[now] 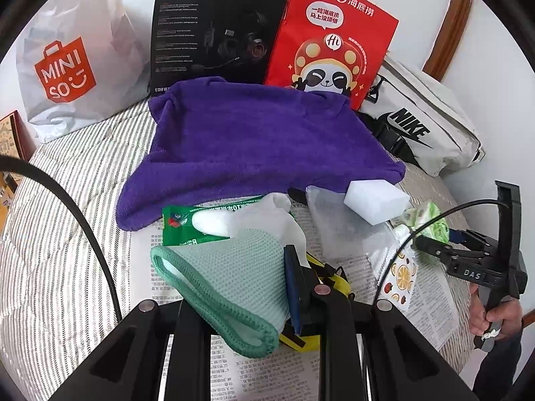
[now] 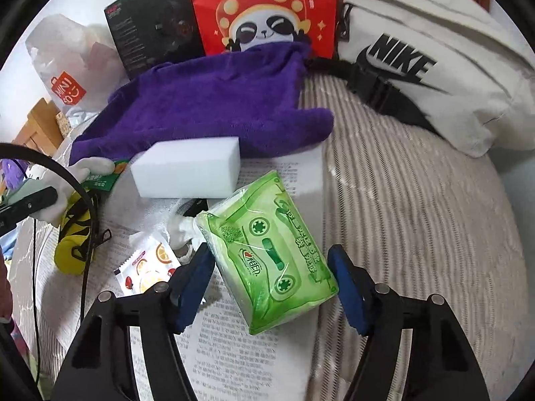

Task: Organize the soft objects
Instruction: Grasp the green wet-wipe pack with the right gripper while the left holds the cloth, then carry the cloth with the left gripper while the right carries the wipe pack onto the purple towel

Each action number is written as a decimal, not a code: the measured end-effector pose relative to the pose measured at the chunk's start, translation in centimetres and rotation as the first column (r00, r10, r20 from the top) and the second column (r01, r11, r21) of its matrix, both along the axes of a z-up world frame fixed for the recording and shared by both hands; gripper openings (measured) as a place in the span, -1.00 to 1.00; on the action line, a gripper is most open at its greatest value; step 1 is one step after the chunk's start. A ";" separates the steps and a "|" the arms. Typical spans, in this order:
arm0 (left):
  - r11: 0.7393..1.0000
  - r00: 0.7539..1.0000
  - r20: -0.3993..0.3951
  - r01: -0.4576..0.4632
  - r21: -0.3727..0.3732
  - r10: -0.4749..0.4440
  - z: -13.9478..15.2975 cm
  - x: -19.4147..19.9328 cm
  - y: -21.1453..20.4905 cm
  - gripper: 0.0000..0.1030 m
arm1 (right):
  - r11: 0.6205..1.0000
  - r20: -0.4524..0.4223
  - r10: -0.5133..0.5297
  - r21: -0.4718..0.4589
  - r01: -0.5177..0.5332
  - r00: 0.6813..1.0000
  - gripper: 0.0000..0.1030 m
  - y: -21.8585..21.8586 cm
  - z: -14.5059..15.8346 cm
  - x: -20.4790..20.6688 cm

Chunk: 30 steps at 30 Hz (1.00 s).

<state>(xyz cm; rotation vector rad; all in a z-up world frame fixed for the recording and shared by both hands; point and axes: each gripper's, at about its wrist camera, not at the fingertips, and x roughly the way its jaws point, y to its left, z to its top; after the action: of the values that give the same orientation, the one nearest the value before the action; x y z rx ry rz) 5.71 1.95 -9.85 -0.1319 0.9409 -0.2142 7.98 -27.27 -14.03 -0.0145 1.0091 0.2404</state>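
Left gripper (image 1: 294, 287) pinching pale green mesh cloth with darker green hem (image 1: 230, 277); cloth hangs lifted over printed newspaper sheet (image 1: 431, 314). Right gripper (image 2: 271, 280) jaws spread, blue pads (image 2: 192, 287) either side of green plastic-wrapped tissue pack (image 2: 267, 254); pads not pressing, pack lying on newspaper. White foam block (image 2: 187, 170) just beyond pack, touching edge of purple terry towel (image 2: 214, 107). Yellow soft item (image 2: 72, 244) at left. Striped bedcover (image 2: 418, 217) underneath.

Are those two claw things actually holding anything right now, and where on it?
The left tool pinches the mint-green mesh cloth at its right edge. The right tool straddles the green tissue pack without gripping it.
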 end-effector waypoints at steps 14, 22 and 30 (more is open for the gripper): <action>0.998 0.999 0.027 -0.038 -0.049 0.039 2.1 -0.2 2.5 -0.59 | 0.999 0.074 -0.017 0.039 0.014 0.997 0.34 -1.0 5.7 0.3; 0.998 0.996 0.076 -0.051 -0.029 0.053 4.9 0.9 3.2 -0.59 | 0.998 0.087 -0.003 0.068 -0.003 0.996 0.34 1.0 7.3 2.7; 0.998 0.990 0.125 -0.064 -0.012 0.065 7.6 3.2 4.1 -0.59 | 0.998 0.090 0.017 0.058 -0.023 0.996 0.34 3.3 8.8 6.1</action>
<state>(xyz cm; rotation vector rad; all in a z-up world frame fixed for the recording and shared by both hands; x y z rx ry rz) 8.93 6.05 -2.25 -0.1546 0.8090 -0.1643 14.05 -23.93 -5.23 0.0184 0.9122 0.2857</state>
